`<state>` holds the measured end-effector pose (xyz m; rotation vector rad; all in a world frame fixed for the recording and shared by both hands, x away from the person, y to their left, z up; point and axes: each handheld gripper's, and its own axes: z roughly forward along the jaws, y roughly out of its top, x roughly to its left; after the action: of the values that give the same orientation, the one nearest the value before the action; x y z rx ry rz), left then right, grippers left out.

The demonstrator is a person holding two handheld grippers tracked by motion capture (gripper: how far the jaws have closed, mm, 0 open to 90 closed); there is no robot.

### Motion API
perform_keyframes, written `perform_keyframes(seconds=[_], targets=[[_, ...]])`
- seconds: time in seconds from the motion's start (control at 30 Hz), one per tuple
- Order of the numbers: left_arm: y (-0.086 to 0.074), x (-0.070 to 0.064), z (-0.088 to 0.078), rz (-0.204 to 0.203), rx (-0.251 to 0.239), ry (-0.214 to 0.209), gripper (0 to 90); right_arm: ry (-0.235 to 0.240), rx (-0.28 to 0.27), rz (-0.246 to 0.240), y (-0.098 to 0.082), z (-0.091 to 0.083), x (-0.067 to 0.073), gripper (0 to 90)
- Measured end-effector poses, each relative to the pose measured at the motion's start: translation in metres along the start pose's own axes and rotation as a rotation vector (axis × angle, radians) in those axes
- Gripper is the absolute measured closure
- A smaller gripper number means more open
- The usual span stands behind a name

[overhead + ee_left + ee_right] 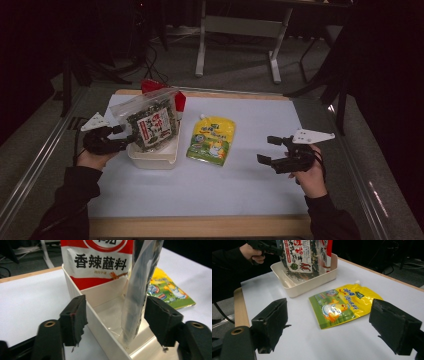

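Observation:
A clear bag of dark snack with a red-and-white label (151,124) (138,287) (299,257) stands upright in a white bin (152,159) (75,290) (312,285). A red-and-white packet (178,99) (100,262) stands behind it in the same bin. My left gripper (126,138) (116,305) is open around the bag's near edge and the bin's corner; the bag is close to the right jaw and far from the left one. A yellow-green spouted pouch (212,140) (342,305) lies flat on the white sheet. My right gripper (267,150) (331,310) hovers open to the pouch's right, holding nothing.
The white sheet (250,190) covers a wooden-edged table (200,226). Metal rails (35,165) run along both sides. Chair and desk legs (274,60) stand on the floor beyond the far edge.

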<state>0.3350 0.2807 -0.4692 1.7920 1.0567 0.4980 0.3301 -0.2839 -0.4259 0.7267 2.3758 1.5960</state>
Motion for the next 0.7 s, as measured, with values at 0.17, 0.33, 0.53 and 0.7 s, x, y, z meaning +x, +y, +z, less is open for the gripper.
perform_keyframes(seconds=[0.17,0.33,0.53,0.7], targets=[[-0.001,-0.008,-0.008,-0.009,-0.041,0.035,33.2,0.001,-0.005,-0.001,0.000,-0.001,0.000,15.0],[-0.003,-0.019,-0.014,-0.023,-0.059,0.055,26.5,0.002,0.004,-0.001,-0.001,-0.001,0.000,15.0],[-0.002,-0.024,-0.012,-0.025,-0.062,0.105,23.3,-0.003,0.011,0.003,-0.003,-0.001,-0.002,14.9],[0.000,-0.015,-0.005,-0.046,-0.083,0.144,22.1,0.000,0.018,0.000,-0.003,0.001,-0.001,14.9]])
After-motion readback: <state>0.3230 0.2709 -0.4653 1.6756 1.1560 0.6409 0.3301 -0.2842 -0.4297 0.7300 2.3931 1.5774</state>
